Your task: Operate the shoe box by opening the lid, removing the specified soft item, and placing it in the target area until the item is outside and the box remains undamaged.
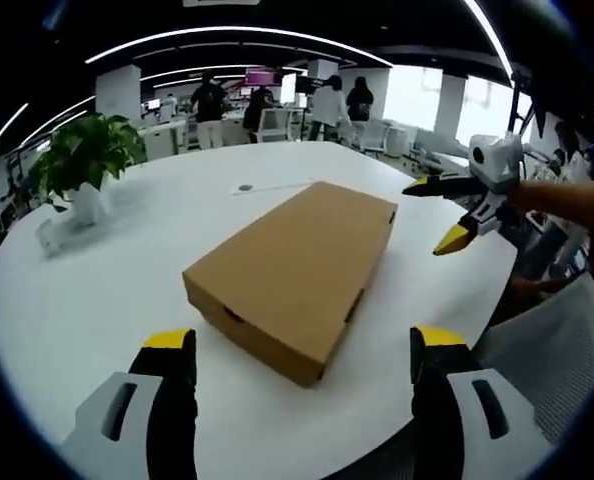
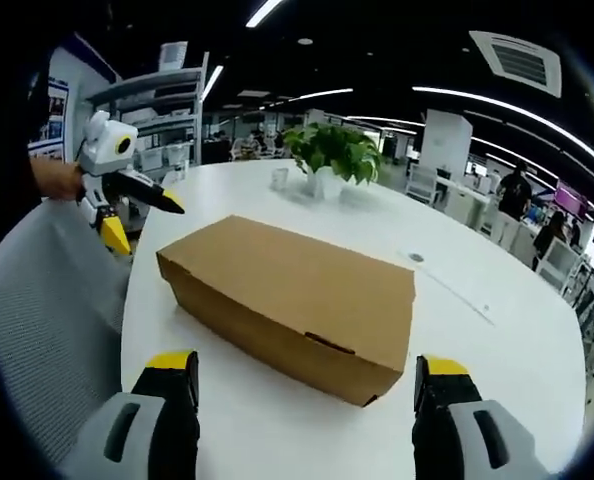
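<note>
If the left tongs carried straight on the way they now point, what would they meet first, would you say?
Most likely the cardboard box: its closed near corner lies on the white table dead ahead of the open left tongs, though depth is hard to judge.

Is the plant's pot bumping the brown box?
Apart. In the left gripper view, bare white table lies between the potted plant and the cardboard box; the right gripper view shows that gap too.
</note>
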`<state>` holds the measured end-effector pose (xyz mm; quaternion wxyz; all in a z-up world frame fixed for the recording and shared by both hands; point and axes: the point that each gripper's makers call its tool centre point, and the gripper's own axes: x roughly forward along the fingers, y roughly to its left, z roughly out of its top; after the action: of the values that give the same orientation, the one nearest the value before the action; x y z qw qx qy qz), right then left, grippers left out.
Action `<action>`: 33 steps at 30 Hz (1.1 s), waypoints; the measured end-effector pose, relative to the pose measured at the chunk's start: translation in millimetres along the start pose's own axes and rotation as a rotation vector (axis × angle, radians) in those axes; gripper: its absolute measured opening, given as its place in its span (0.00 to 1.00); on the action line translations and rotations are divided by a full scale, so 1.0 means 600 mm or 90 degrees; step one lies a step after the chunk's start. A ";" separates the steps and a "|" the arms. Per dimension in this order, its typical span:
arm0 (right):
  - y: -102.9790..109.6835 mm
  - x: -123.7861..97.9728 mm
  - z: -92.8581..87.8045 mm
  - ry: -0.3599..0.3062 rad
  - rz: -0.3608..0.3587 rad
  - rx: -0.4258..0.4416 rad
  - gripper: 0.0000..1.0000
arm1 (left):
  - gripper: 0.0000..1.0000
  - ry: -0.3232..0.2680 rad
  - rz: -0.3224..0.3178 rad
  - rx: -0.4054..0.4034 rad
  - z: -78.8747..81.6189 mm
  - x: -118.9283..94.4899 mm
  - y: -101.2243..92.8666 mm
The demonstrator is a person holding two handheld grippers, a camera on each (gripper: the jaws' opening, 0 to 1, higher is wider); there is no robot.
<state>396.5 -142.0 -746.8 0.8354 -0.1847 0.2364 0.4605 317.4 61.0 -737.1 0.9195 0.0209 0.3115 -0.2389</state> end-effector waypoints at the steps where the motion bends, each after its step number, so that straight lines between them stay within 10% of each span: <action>1: -0.008 0.006 -0.003 0.002 0.004 -0.002 0.88 | 0.92 0.003 0.001 -0.003 -0.001 0.002 0.001; 33: -0.054 0.061 0.007 0.018 0.003 -0.004 0.77 | 0.81 0.073 -0.001 0.001 -0.044 0.073 0.010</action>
<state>442.2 -131.2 -760.8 0.8305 -0.1933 0.2474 0.4602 335.5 52.5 -784.7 0.8998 0.0349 0.3635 -0.2387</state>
